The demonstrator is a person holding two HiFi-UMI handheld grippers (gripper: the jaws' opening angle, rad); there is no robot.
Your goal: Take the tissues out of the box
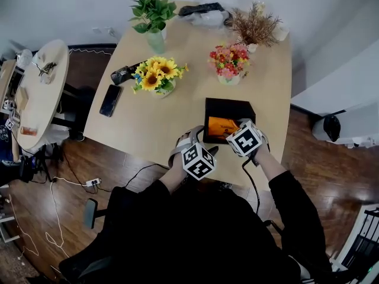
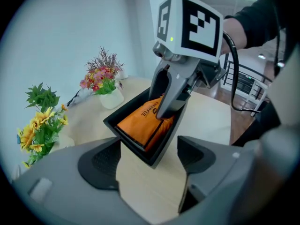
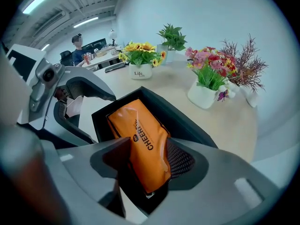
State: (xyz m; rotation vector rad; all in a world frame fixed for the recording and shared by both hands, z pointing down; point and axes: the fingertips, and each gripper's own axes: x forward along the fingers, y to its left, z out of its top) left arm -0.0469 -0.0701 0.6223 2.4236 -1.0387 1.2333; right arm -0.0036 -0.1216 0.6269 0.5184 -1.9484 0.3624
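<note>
A black open box [image 1: 228, 106] sits near the front edge of the wooden table, with an orange tissue pack [image 1: 221, 126] lying inside it. My right gripper [image 3: 150, 165] reaches into the box [image 3: 187, 125], and its pads press both sides of the near end of the pack [image 3: 136, 130], which crinkles there. In the left gripper view the right gripper's finger [image 2: 171, 102] stands down on the pack [image 2: 140, 123]. My left gripper [image 2: 149, 165] hovers open just before the near corner of the box [image 2: 140, 151], with nothing between its pads.
Further back on the table stand a sunflower vase [image 1: 159, 76], a pink flower pot [image 1: 229, 63], a green plant [image 1: 154, 16] and a dried bouquet [image 1: 254, 25]. A phone [image 1: 111, 99] lies at the left edge. A round side table [image 1: 41, 87] stands at left.
</note>
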